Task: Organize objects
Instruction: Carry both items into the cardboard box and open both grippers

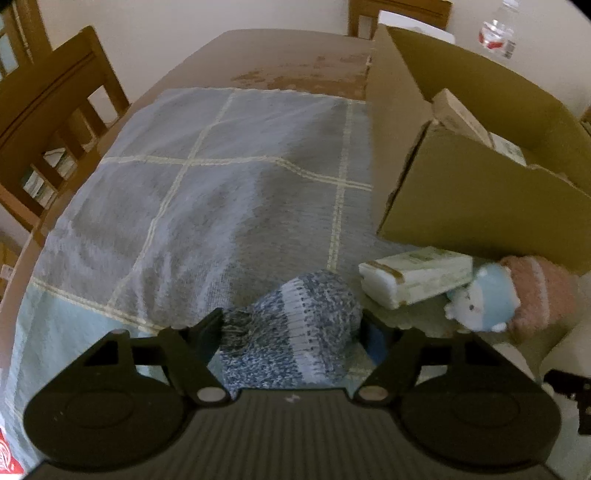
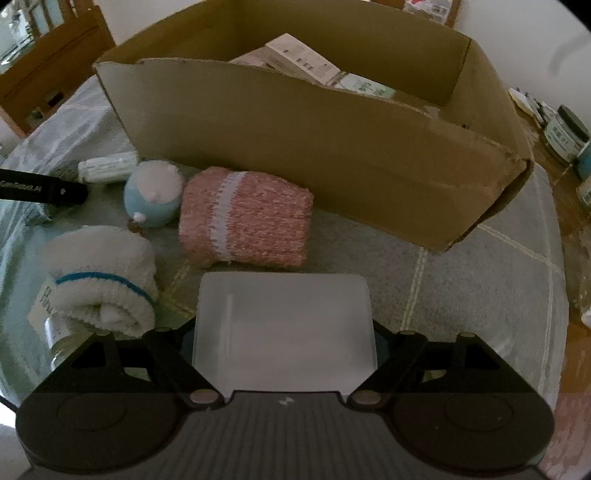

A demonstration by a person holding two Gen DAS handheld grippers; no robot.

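My left gripper (image 1: 291, 332) is shut on a blue and white knitted sock roll (image 1: 295, 325) just above the grey checked cloth (image 1: 207, 192). My right gripper (image 2: 284, 332) is shut on a flat white box (image 2: 284, 325) in front of the open cardboard box (image 2: 295, 136), which also shows in the left wrist view (image 1: 480, 199). A pink knitted roll (image 2: 245, 216), a blue and white plush toy (image 2: 153, 194), a white towel roll with a blue stripe (image 2: 103, 277) and a tissue pack (image 2: 109, 166) lie on the cloth before the box.
Packets lie inside the cardboard box. Wooden chairs (image 1: 55, 110) stand at the table's left side. Jars (image 2: 565, 133) stand on the table right of the box. A plastic bottle (image 1: 498, 33) stands behind it. The left gripper's arm (image 2: 40, 190) reaches in at left.
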